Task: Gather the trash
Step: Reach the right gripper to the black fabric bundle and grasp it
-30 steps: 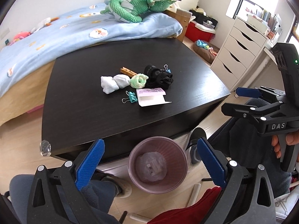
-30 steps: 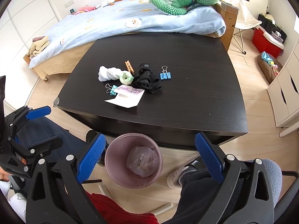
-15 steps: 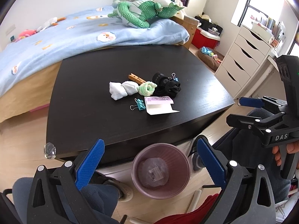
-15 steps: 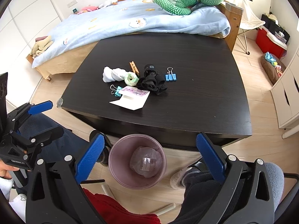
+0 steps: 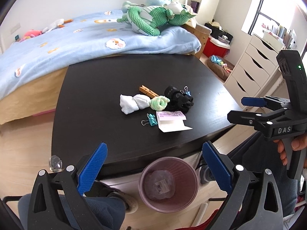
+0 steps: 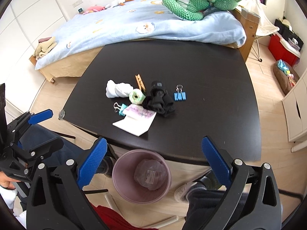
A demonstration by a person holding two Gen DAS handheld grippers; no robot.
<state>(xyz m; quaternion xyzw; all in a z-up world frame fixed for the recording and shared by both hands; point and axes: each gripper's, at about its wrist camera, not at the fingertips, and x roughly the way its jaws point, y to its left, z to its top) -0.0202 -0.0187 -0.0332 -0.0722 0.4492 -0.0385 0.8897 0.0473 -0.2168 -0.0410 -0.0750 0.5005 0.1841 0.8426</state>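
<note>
Both hand-held grippers hang spread and empty above a bin at the near edge of a dark table.

The left gripper (image 5: 153, 167) and right gripper (image 6: 152, 163), each with blue-padded fingers wide apart, hover over the round mauve plastic bin (image 6: 122, 186) on the floor, which holds a crumpled clear wrapper (image 6: 149, 175). Farther off, on the black wooden table (image 6: 211, 88), a white paper slip (image 6: 135, 121) lies nearest, touching black rolled socks (image 6: 160, 100), beside a teal binder clip (image 6: 120, 108).

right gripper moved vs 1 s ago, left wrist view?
Cannot tell. The right gripper sits at a similar spot in frame, but the dark wooden table shifted too, so the camera itself moved.
</note>
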